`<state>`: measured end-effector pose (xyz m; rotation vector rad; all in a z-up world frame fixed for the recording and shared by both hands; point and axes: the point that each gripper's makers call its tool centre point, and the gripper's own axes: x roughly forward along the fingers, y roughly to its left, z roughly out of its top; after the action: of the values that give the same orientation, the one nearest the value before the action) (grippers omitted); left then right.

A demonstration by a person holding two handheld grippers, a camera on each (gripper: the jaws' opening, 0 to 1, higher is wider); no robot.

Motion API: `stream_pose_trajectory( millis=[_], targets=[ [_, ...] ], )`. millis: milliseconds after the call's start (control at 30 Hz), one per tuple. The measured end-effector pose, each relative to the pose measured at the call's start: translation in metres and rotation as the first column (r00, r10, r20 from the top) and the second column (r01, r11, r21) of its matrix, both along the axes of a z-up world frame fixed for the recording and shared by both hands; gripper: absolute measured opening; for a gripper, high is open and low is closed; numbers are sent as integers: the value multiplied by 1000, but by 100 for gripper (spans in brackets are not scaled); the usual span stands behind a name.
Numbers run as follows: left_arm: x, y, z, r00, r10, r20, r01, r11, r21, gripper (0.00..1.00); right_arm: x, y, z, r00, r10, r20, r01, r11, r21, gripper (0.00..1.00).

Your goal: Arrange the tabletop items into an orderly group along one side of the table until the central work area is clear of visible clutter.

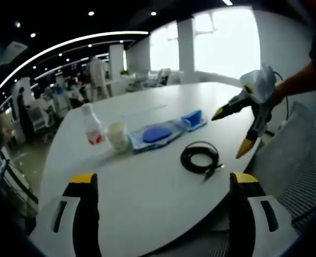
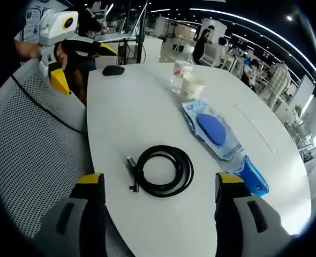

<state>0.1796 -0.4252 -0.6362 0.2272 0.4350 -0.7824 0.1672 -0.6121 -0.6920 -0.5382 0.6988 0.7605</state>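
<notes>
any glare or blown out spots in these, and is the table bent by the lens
Left gripper view: the windows are blown out white, and the table edge bows. Right gripper view: even light, no glare, table edge curves strongly beside the cable.

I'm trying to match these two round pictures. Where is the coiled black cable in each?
Left gripper view: the black cable lies right of centre, near the table's edge.
Right gripper view: it lies low and central, between the gripper's jaws.
Shared landmark: the blue packet lying just beyond it.
</notes>
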Motion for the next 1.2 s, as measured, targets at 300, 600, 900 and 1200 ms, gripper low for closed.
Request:
stream_pose_trajectory(
  millis=[300, 600, 900, 1200],
  targets=[
    [-1, -1, -1, 1000, -7, -5, 7, 1000, 3, 98, -1, 4, -9, 1000, 10, -18, -10, 1000, -4, 82],
    [-1, -1, -1, 1000, -2, -8, 2, 1000, 0, 98, -2, 9, -18, 999, 23, -33, -24, 1000, -15, 80],
    [-1, 0, -1, 1000, 3, -8, -3, 1000, 1, 97, -4, 12, -25, 998, 37, -53, -38, 999, -15, 77],
    [0, 1, -2, 1000, 10, -11, -10, 1000, 1, 97, -2, 13, -33, 997, 32, -64, -33, 999, -15, 72]
  ],
)
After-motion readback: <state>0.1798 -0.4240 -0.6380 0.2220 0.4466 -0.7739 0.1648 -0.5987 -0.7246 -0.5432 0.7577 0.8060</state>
